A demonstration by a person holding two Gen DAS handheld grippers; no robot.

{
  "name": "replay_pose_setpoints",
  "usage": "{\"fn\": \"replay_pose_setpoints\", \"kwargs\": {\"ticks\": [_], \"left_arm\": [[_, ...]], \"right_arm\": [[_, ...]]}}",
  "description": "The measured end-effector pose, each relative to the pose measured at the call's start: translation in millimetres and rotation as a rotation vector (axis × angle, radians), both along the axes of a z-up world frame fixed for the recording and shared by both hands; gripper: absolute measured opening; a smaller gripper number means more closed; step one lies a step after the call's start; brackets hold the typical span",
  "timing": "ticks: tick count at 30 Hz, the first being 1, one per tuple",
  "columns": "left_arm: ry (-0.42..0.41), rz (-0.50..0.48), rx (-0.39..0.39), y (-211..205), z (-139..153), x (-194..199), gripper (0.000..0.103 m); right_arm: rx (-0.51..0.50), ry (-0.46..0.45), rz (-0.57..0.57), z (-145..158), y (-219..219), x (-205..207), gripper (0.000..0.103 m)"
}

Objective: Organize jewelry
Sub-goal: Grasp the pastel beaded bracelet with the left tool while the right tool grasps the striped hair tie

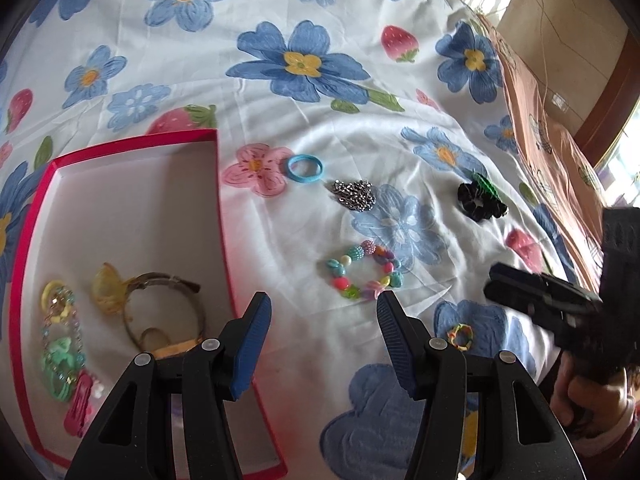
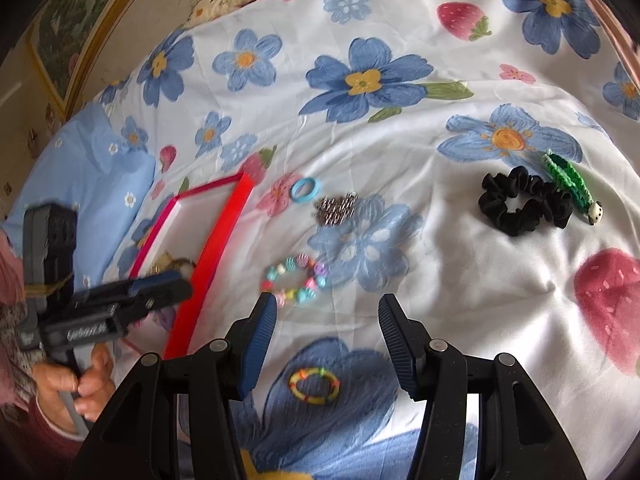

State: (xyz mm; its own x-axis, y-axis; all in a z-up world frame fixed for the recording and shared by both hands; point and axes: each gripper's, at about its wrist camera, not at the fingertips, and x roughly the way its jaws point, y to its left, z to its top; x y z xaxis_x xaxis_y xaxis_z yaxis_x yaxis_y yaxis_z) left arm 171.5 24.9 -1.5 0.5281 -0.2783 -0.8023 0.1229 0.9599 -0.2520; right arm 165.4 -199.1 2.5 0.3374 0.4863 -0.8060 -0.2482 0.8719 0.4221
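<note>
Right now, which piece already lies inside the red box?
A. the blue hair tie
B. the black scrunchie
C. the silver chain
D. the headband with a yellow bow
D: the headband lies inside the red box, while the scrunchie, chain and blue tie lie on the bedsheet outside it.

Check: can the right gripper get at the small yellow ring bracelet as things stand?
Probably yes. The right gripper is open and empty, and the small yellow ring bracelet lies alone on the bedsheet just below its fingertips, nothing over it.
</note>
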Motion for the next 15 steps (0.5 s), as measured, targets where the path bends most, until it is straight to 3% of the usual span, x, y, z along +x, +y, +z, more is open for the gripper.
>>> {"fn": "replay_pose_setpoints", "kwargs": {"ticks": [5, 7, 10, 11, 14, 15], "left_arm": [[0.019, -0.024, 0.025, -14.9, -12.0, 21.2, 0.055], [0.027, -0.034, 0.04, -22.4, -18.0, 30.1, 0.054], [0.049, -0.051, 0.065, -34.8, -29.4, 46.3, 0.053], [0.057, -0.057, 0.073, -38.9, -33.5, 51.6, 0.053], [0.08, -0.079, 0.087, -49.4, -44.6, 64.8, 0.051], [0.095, -0.087, 0.096, -53.4, -49.5, 70.0, 0.045]], "right_arm": [[-0.065, 0.028, 0.071, -11.3, 9.9, -17.8, 0.054], [-0.09, 0.046, 0.101, -19.7, 14.5, -24.2, 0.049], [-0.138, 0.056, 0.131, -29.4, 20.3, -30.3, 0.022], [-0.15, 0.053, 0.131, -30.3, 20.6, -31.2, 0.007], [-0.139, 0.049, 0.124, -28.6, 16.0, -28.2, 0.003], [-0.138, 0.042, 0.119, -27.1, 14.2, -27.0, 0.003]]}}
